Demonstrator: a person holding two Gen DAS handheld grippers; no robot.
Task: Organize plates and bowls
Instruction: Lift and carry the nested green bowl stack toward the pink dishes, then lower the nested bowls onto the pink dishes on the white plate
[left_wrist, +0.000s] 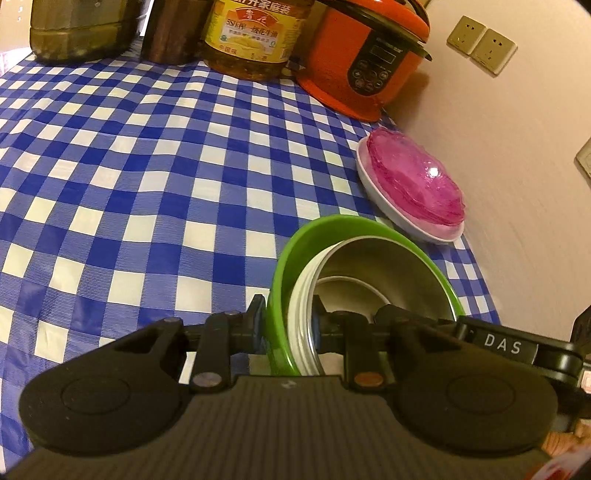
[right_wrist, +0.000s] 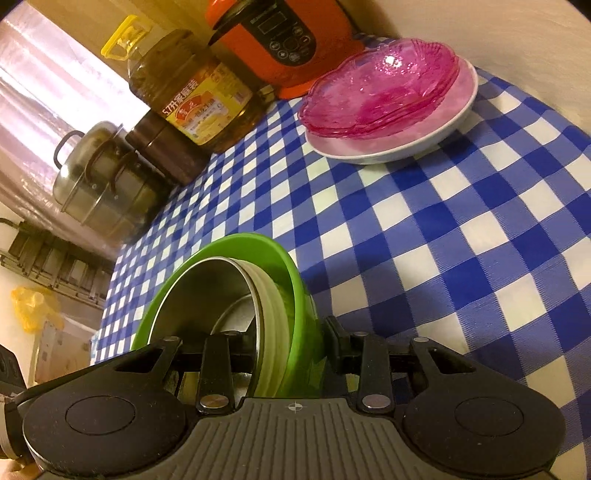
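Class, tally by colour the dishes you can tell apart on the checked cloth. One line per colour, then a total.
Green bowl: 1
Steel bowl, nested in the green one: 1
White plate: 1
Pink glass dishes, stacked on the white plate: a stack, layers not countable, counted as 1
Total: 4

Left gripper (left_wrist: 288, 325) and right gripper (right_wrist: 291, 354), both tilted downward, jaws clamped from opposite sides.

The bench (right_wrist: 461, 258), in blue-checked cloth, carries a white plate (right_wrist: 439, 142), orange cooker (left_wrist: 364, 68), oil bottle (right_wrist: 195, 99) and steel pot (right_wrist: 99, 184) along its far edge.
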